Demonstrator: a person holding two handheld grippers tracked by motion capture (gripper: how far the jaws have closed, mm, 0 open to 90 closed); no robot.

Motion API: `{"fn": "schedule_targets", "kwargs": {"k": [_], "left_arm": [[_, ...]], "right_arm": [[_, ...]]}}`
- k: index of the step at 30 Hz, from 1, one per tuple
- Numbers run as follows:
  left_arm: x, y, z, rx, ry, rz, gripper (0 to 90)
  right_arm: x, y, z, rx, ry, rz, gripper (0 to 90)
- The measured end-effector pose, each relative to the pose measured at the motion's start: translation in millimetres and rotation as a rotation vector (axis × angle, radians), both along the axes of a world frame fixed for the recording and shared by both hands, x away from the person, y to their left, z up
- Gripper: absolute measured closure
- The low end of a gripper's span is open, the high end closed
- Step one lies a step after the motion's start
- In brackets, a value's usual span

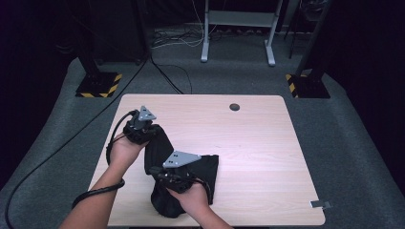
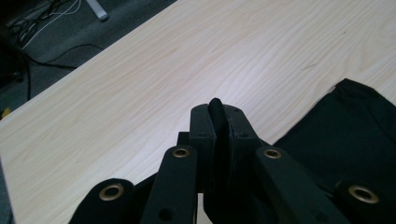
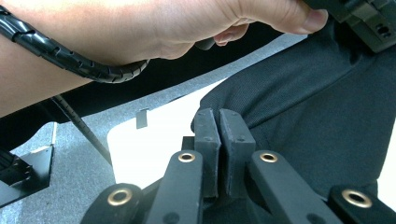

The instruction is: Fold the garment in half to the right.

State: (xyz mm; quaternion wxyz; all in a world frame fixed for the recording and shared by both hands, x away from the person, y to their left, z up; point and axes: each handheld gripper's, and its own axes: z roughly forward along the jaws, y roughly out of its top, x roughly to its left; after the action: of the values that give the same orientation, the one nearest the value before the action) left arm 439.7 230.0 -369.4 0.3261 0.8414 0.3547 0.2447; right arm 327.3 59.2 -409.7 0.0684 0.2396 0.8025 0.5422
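Note:
A black cloth (image 1: 203,169) lies bunched on the near left part of a pale wooden table (image 1: 258,143). My left gripper (image 1: 152,135) sits at the cloth's far left end. In the left gripper view it (image 2: 219,112) is shut on a thin fold of the cloth, which sticks up between the pads, while the rest of the cloth (image 2: 355,135) spreads to the right. My right gripper (image 1: 156,172) is at the cloth's near end, under its grey plate. In the right gripper view it (image 3: 219,116) is shut on an edge of the cloth (image 3: 317,112), which hangs raised behind the jaws.
A dark round hole (image 1: 234,107) marks the table's far edge. A small grey piece (image 1: 319,204) lies at the near right corner. Two stands with yellow-black bases (image 1: 99,85) and white frame legs (image 1: 205,47) stand on the floor beyond. The person's left forearm (image 3: 93,32) crosses above my right gripper.

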Motion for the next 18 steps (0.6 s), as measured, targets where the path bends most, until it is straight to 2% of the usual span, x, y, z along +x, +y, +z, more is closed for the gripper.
{"fn": "schedule_targets", "kwargs": {"k": [11,18], "left_arm": [[2.2,-16.4,-6.7,-0.036,-0.001,-0.011,83.2],[3.3,-26.4,-11.6,-0.037,0.004,-0.022,83.1]], "right_arm": [[-2.4,-17.9,-3.7,-0.004,0.005,-0.029,86.9],[-3.9,-25.0,-8.5,-0.011,0.015,-0.042,86.8]]}}
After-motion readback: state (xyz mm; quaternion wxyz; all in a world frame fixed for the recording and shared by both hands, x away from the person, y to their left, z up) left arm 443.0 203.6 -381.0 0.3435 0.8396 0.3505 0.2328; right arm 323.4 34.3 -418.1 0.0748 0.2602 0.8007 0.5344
